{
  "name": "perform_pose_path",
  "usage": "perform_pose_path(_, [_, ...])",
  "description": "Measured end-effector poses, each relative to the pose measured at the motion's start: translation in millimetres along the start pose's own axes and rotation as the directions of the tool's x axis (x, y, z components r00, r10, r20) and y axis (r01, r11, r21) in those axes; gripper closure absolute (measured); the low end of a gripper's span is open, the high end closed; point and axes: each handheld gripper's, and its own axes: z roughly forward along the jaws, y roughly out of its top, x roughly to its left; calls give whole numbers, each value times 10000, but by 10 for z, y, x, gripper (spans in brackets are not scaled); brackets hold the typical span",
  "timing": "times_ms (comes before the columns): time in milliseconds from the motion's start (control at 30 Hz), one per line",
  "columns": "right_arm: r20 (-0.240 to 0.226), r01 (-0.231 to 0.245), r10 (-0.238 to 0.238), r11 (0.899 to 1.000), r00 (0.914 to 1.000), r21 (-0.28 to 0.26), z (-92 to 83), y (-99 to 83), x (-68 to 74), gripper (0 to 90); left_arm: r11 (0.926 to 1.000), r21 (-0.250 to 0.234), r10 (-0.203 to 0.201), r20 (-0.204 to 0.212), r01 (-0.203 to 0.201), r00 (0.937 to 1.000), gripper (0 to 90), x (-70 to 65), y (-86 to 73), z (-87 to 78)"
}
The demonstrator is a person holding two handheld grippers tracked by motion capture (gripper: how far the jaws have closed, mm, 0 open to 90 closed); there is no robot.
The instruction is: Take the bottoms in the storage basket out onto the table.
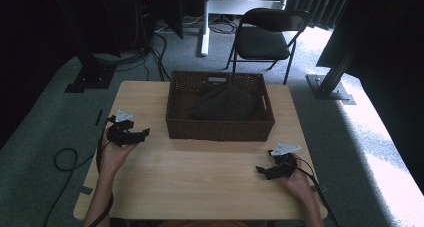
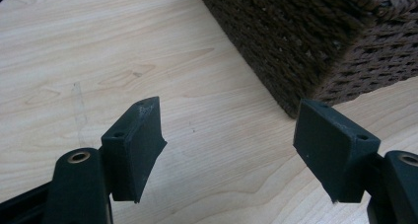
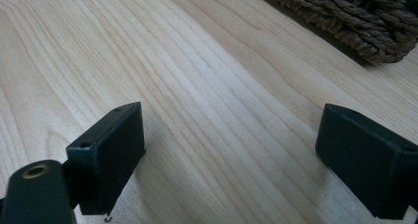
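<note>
Dark woven basket (image 1: pixel 220 127) at frame centre, dark cloth (image 1: pixel 223 103) bundled inside
Left gripper (image 1: pixel 142 133) and right gripper (image 1: pixel 260 170) both spread wide, pinching nothing

Your high view looks forward and down from above your side, taking in the whole counter (image 1: pixel 200 172) with the basket (image 1: pixel 220 129) at frame centre. Each claw view rides low and close over the wood, facing along its own jaws. All three share the basket, upper right in both claw views.
</note>
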Motion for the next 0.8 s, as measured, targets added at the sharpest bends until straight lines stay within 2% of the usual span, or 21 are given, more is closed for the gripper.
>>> perform_pose_path(200, [-1,-2,2,10000,10000,-12,1,0,0,112,9999,-111,75,100,-74,9999,273,-31,64,-18])
perform_pose_path(233, [-4,-10,10,10000,10000,-9,1,0,0,112,9999,-80,-111,159,112,9998,273,-28,91,-17])
perform_pose_path(333, [-3,0,0,10000,10000,-13,1,-1,-1,112,9997,-207,-146,196,150,9997,273,-34,131,-28])
perform_pose_path(533, [-5,-3,3,10000,10000,-9,1,0,0,112,9996,-261,145,193,-140,9997,273,-73,223,-48])
perform_pose_path(567, [-7,0,0,10000,10000,-10,1,0,-1,112,9991,-279,319,199,-313,9993,273,-99,273,-56])
perform_pose_path(800, [-4,-2,2,10000,10000,-11,1,-1,0,112,9981,-471,412,208,-402,9989,272,-143,390,-66])
